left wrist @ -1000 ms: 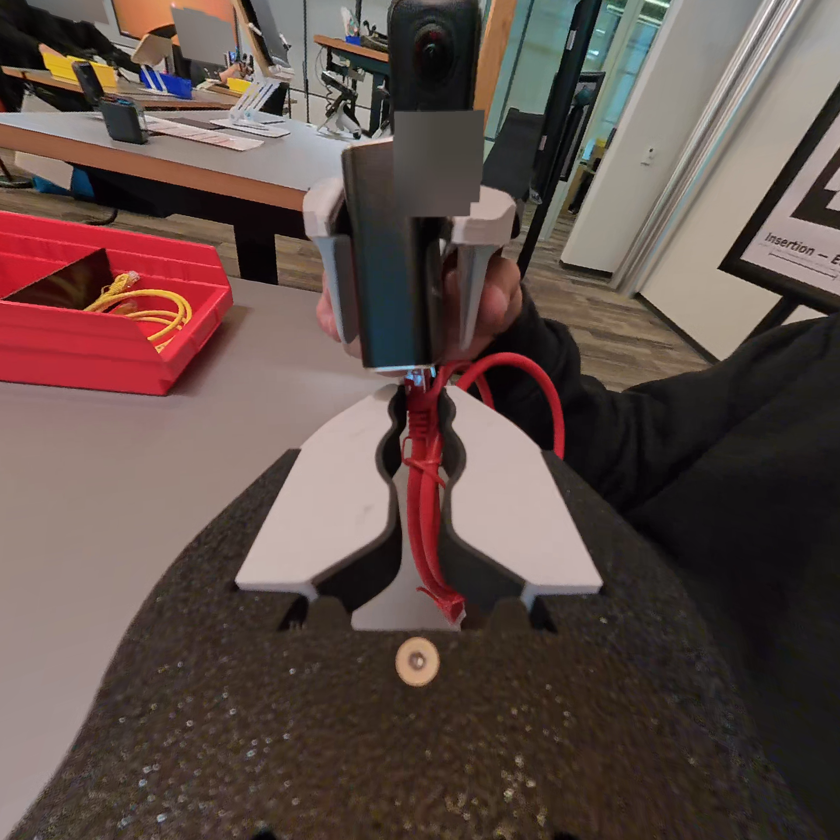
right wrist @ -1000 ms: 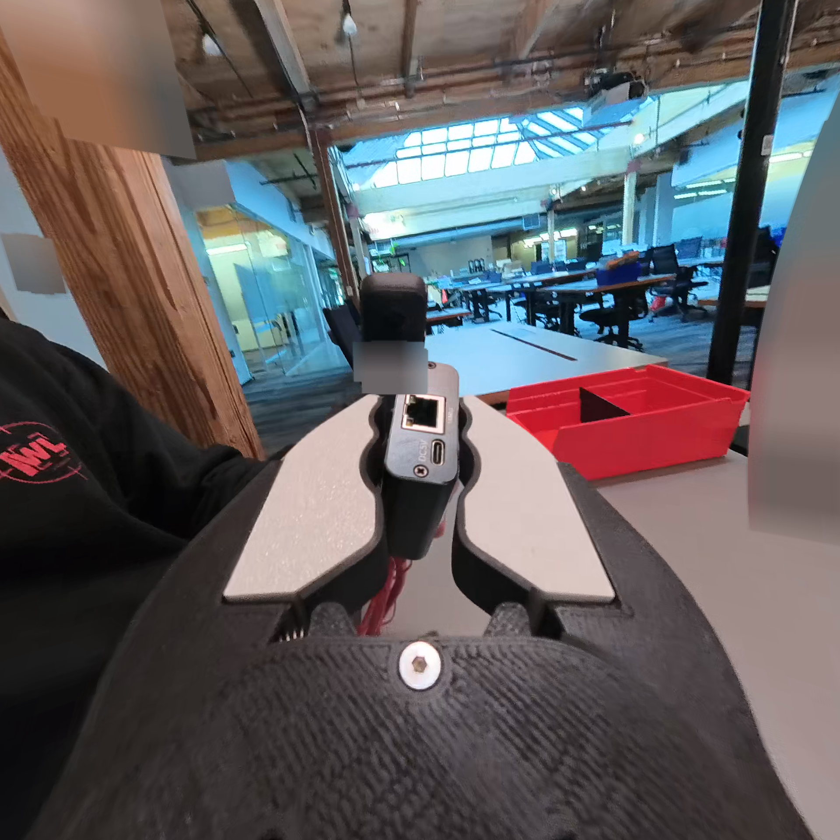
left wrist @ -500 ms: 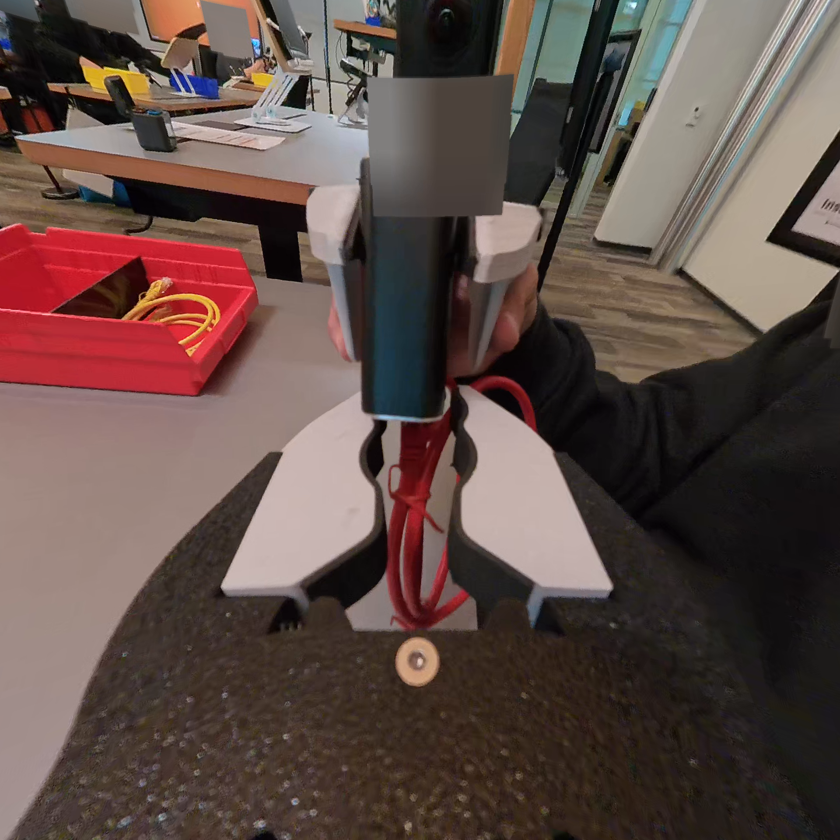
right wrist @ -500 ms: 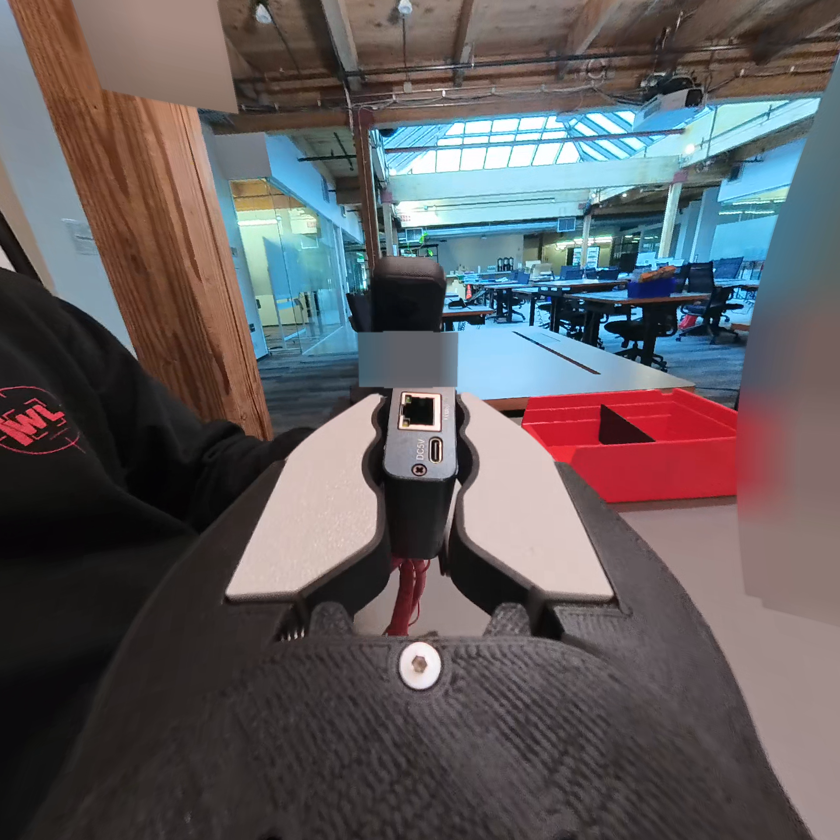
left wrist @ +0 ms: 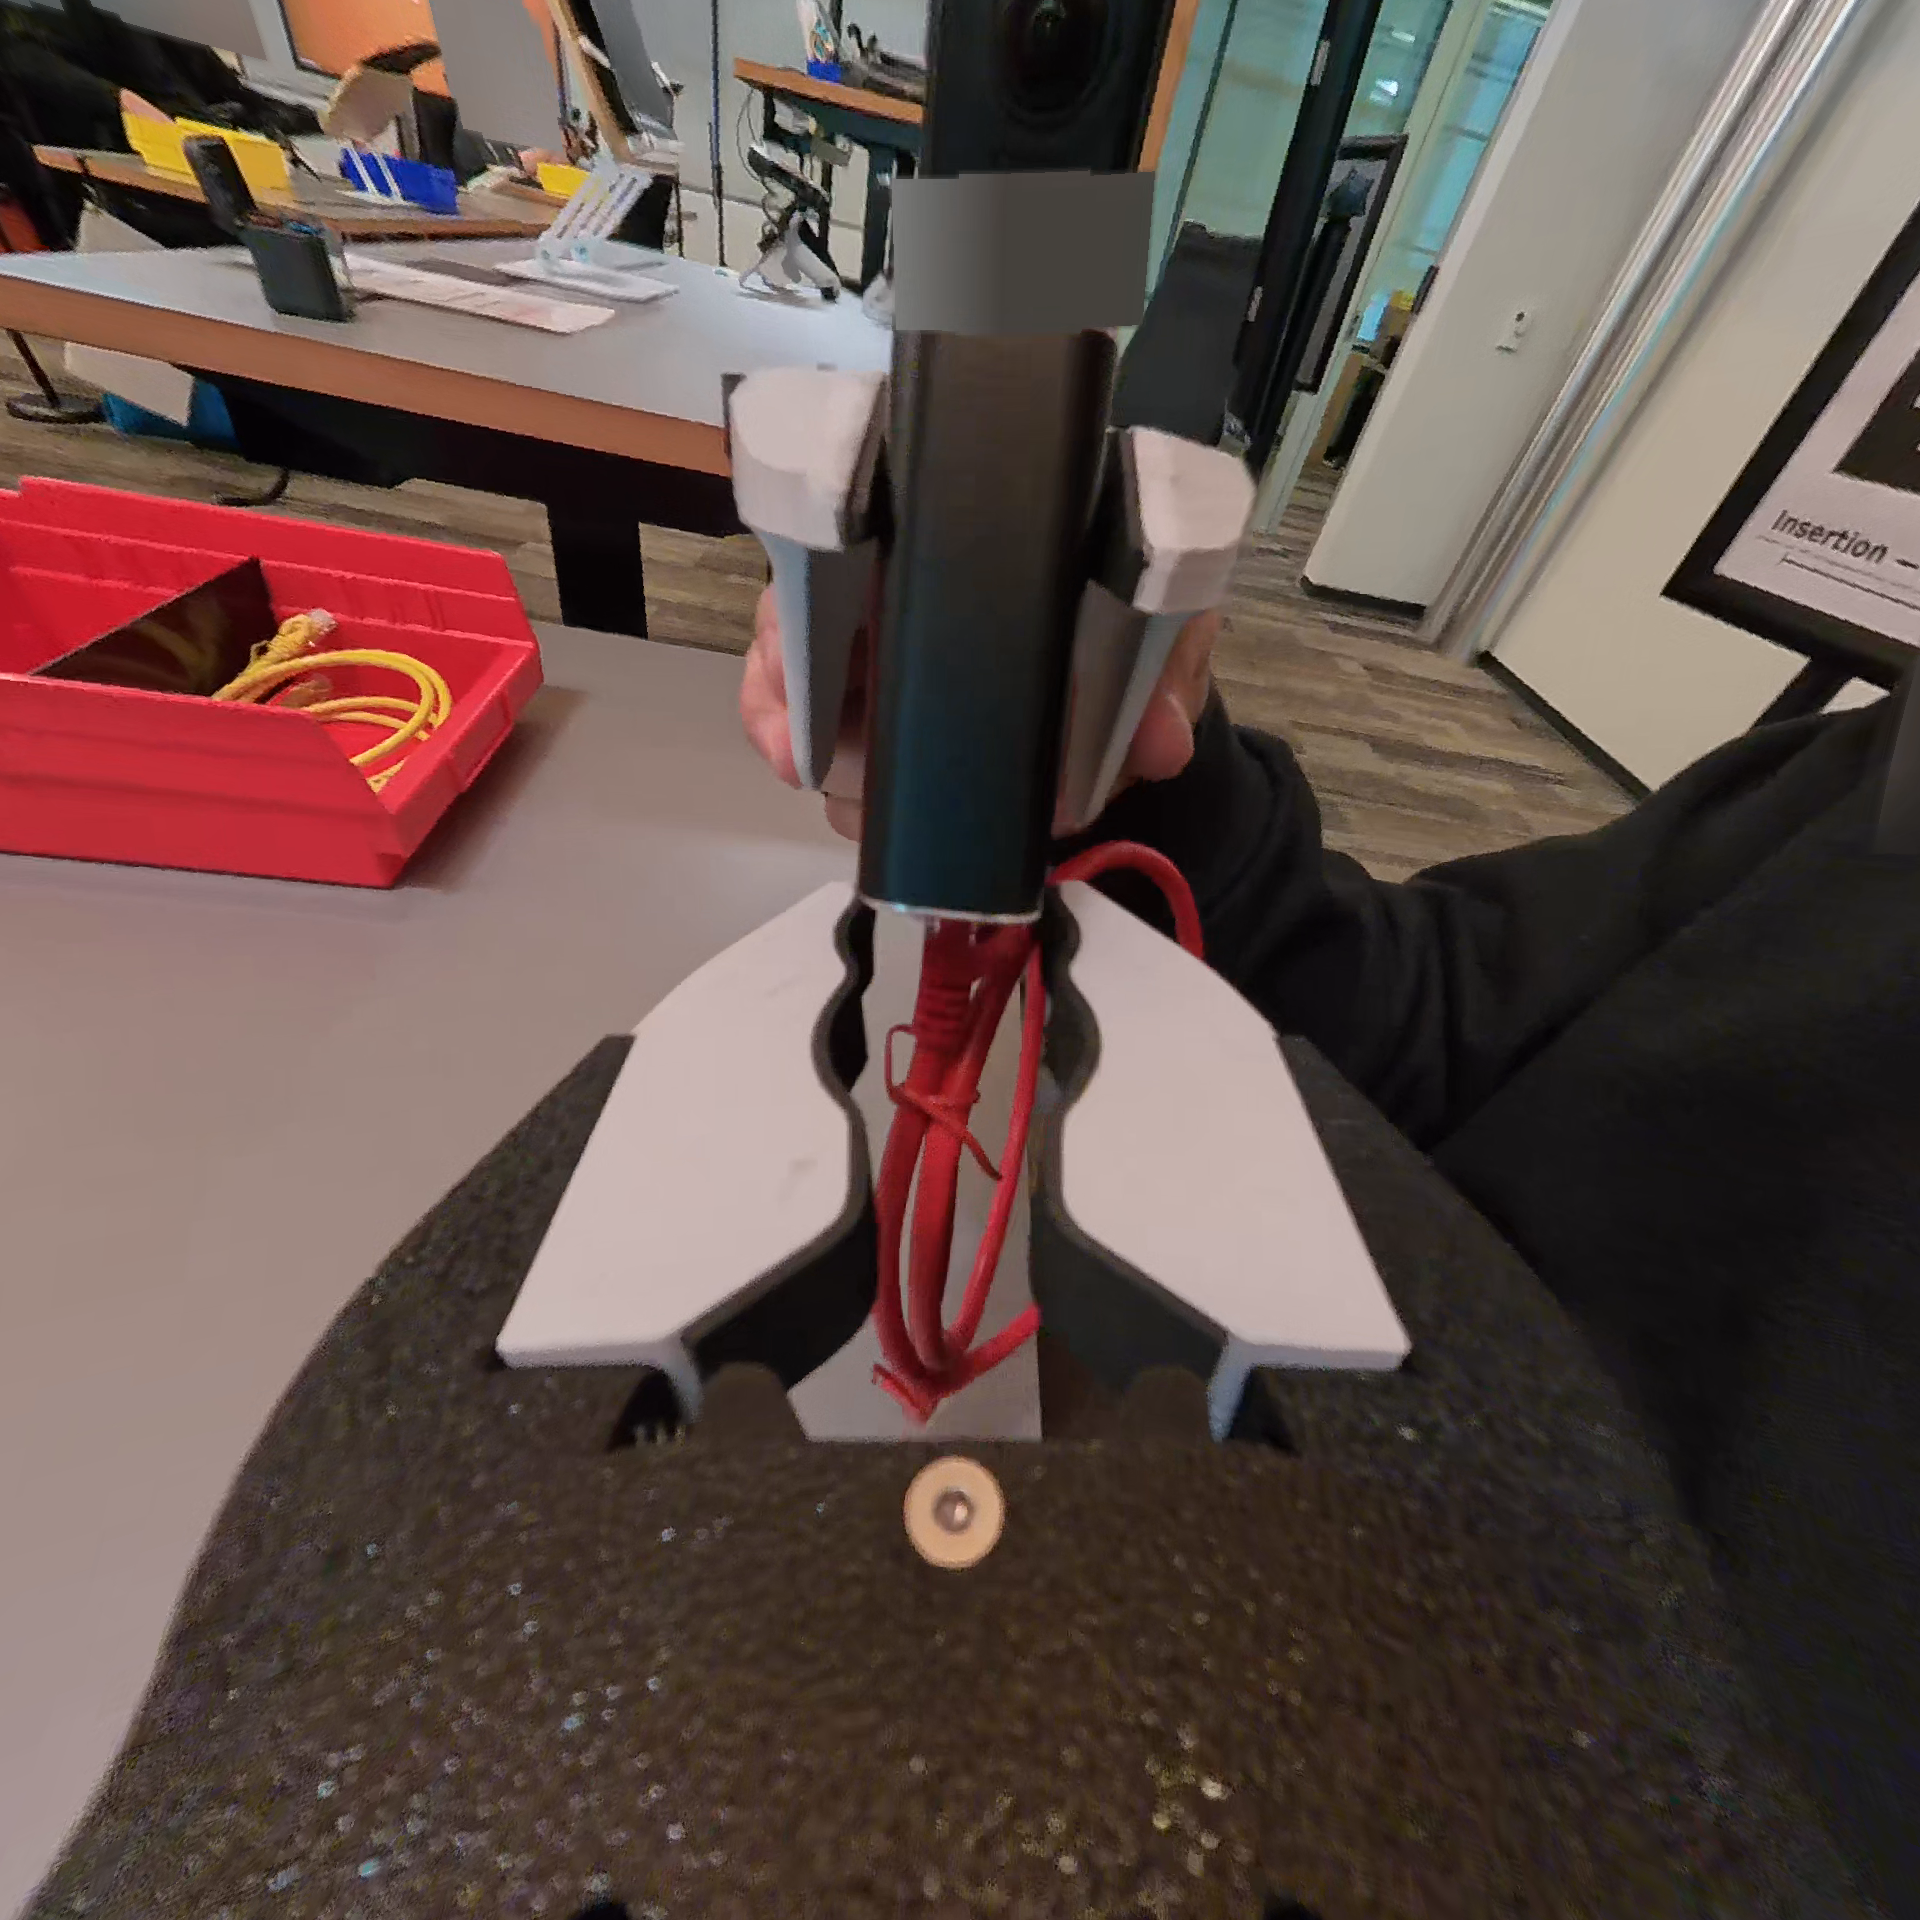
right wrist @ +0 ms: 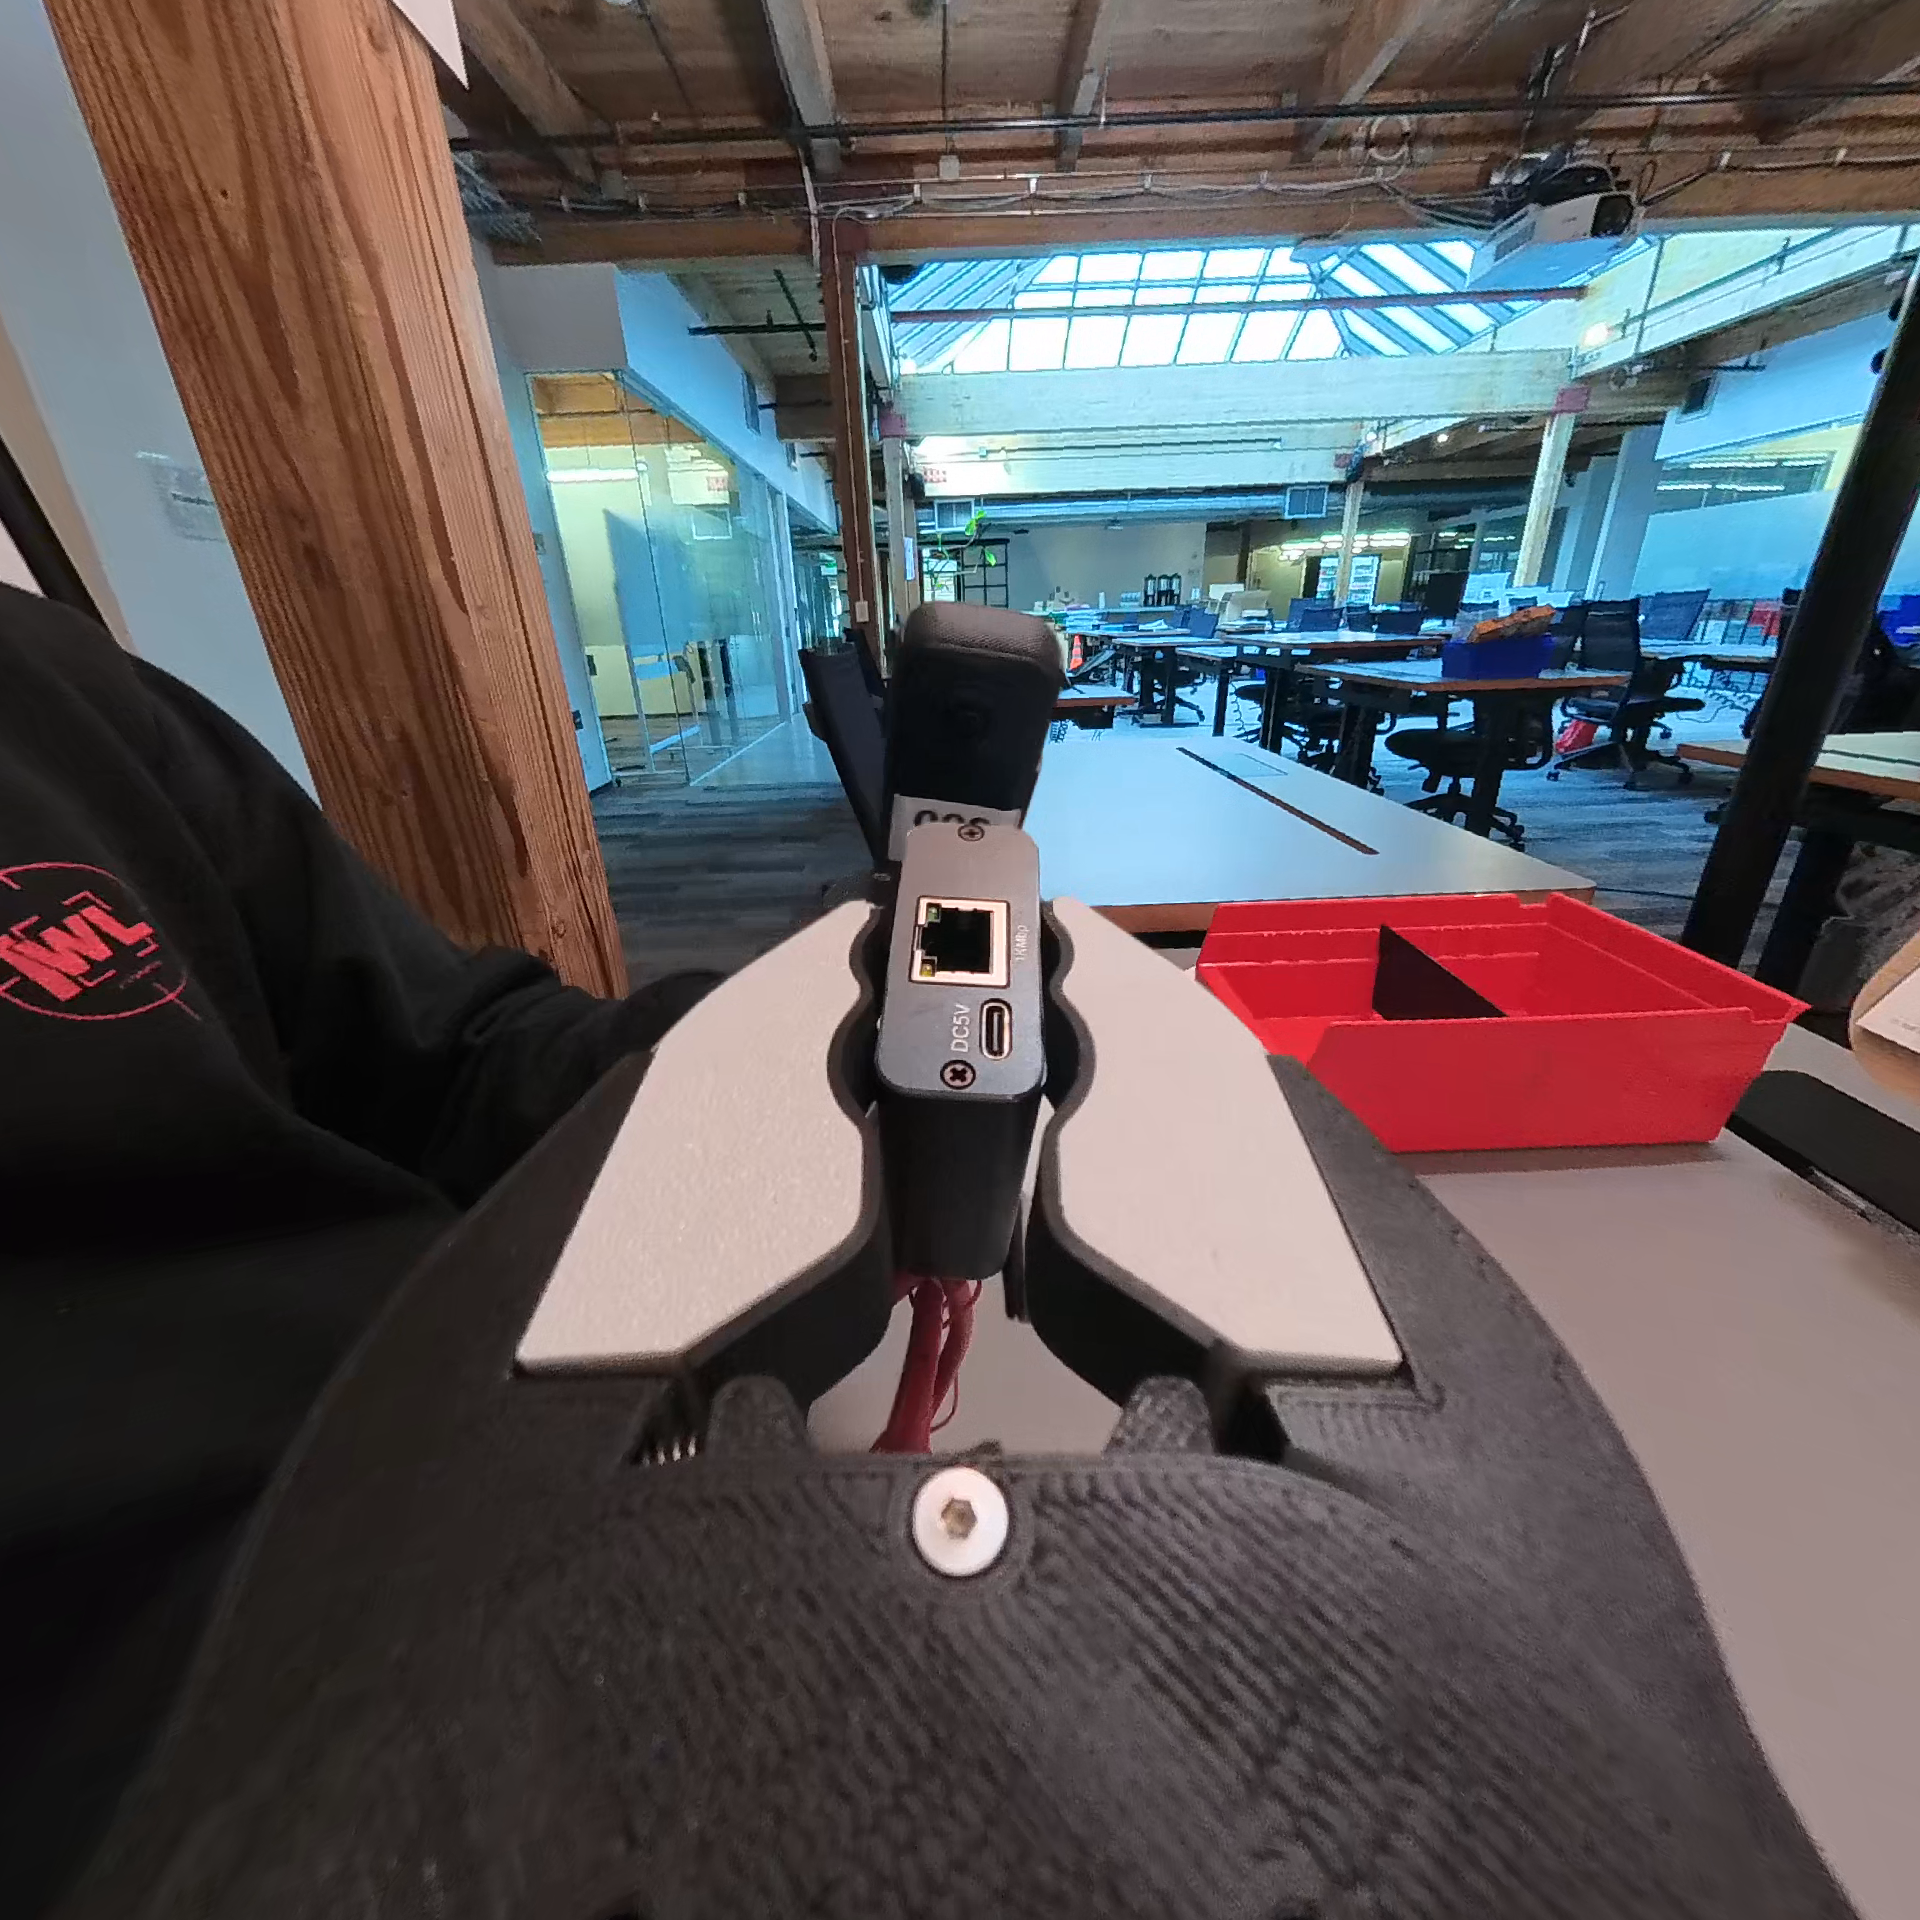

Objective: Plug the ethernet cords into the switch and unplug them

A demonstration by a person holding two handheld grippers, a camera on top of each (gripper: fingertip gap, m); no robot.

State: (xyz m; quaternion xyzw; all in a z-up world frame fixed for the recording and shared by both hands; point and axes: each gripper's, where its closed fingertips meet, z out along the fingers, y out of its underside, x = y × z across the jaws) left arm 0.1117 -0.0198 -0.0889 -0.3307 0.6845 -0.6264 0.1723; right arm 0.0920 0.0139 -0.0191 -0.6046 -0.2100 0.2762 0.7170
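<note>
Jaws of my right gripper point(right wrist: 956, 997) clamp the switch point(right wrist: 958, 997); my left gripper point(left wrist: 951, 997) pinches the red cord point(left wrist: 940, 1153), its plug entering the switch's near end. Seating looks unfinished; unplugging remains, and a yellow cord point(left wrist: 343, 691) waits in the red bin point(left wrist: 208, 790) far left.

The switch point(left wrist: 966, 644) stands between both tongs; a bin point(left wrist: 260, 748) sits left on the table point(left wrist: 312, 1039).

Bare grey table point(left wrist: 260, 1039) beside red bin point(left wrist: 239, 769) at left.
</note>
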